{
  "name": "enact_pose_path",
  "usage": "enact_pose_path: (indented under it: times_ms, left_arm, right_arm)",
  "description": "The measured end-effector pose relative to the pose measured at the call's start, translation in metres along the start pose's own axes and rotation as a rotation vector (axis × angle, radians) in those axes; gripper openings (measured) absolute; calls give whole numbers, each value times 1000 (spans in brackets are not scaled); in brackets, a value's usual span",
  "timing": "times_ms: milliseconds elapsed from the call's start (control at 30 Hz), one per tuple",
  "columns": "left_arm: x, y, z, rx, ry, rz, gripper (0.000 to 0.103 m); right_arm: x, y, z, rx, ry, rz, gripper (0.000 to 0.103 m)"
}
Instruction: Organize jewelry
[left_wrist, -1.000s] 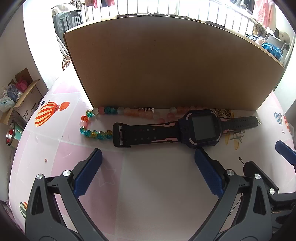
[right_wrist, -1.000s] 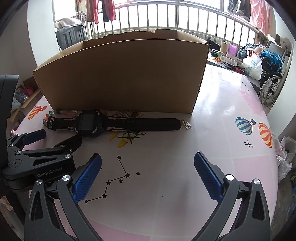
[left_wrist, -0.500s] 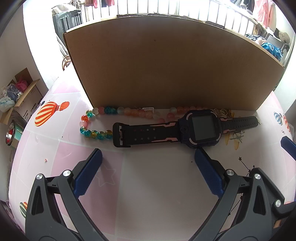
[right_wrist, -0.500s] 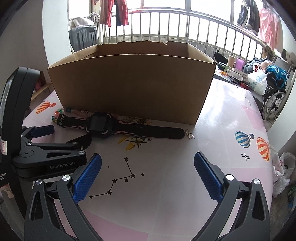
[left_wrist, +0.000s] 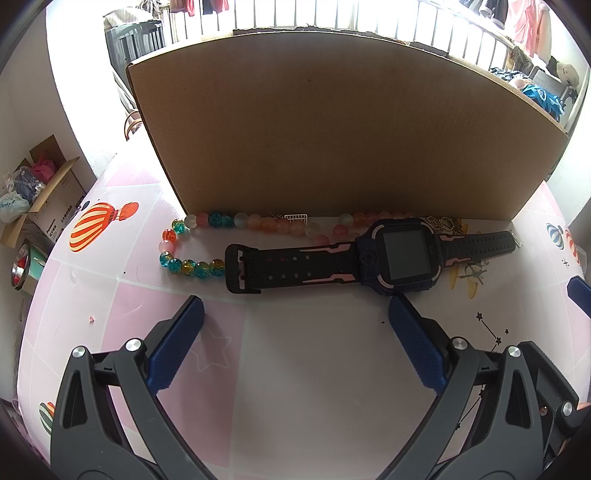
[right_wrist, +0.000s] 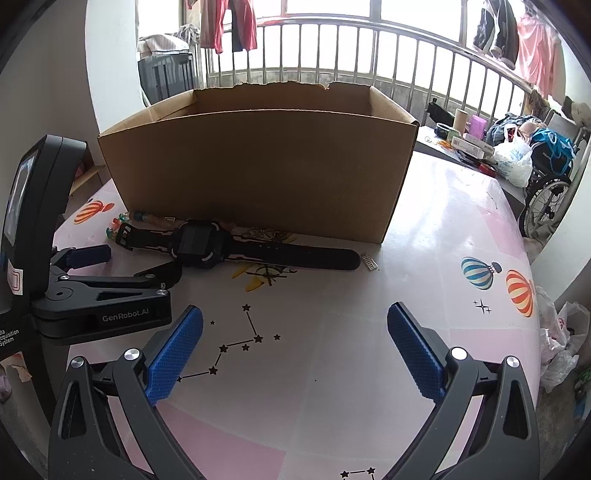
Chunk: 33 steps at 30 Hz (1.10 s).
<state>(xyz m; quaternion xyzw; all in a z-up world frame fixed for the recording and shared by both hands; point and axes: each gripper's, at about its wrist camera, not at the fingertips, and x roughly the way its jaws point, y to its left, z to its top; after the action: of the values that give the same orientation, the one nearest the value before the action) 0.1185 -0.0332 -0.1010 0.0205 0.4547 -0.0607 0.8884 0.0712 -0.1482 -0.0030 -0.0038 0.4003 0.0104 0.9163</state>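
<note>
Watch (left_wrist: 373, 262), black strap with pink trim, flat on pink patterned table (left_wrist: 314, 369) just in front of cardboard box (left_wrist: 332, 129), strap running left to right along box wall. Square dark face toward right of strap, buckle end at left. Beaded necklace (left_wrist: 207, 236) of teal, orange, amber and pale pink beads curled between watch and box, partly tucked behind strap, touching box base. Small gold chain (left_wrist: 443, 222) bunched behind watch face against box. Tiny silver piece (right_wrist: 369, 263) just past strap tip on right.

Left gripper (left_wrist: 295, 317) low over table, jaws spread wide, holding nothing. Watch just ahead of fingertips and apart from them: buckle end a little beyond left blue pad, watch face directly in front of right blue pad, nearly touching its tip. Strap middle centred across the gap between pads.

Right gripper (right_wrist: 295, 321) farther back and to the right, jaws likewise wide apart and empty, above star-constellation print. Watch well ahead and off to its left, outside the span of its pads. Left gripper seen from side in right wrist view (right_wrist: 140, 264), tips beside watch face. Box open-topped, inside not visible.
</note>
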Motion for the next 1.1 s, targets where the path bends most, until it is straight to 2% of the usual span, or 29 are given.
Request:
enact_pose_path:
  times_ms: [200, 333, 433, 567, 1100]
  left_arm:
    - [0, 0, 0, 0, 0, 0, 96]
    - [0, 0, 0, 0, 0, 0, 96]
    - [0, 1, 1, 0, 0, 0, 96]
    - [0, 0, 1, 0, 0, 0, 96]
    - [0, 0, 0, 0, -1, 0, 96]
  right_arm:
    - [5, -6, 0, 34, 16, 6, 98]
    - [9, -14, -1, 81, 26, 42, 98]
    - [11, -17, 0, 102, 32, 24, 98]
    - [7, -11, 1, 51, 10, -21, 98]
    - [2, 1, -1, -50, 15, -30, 98]
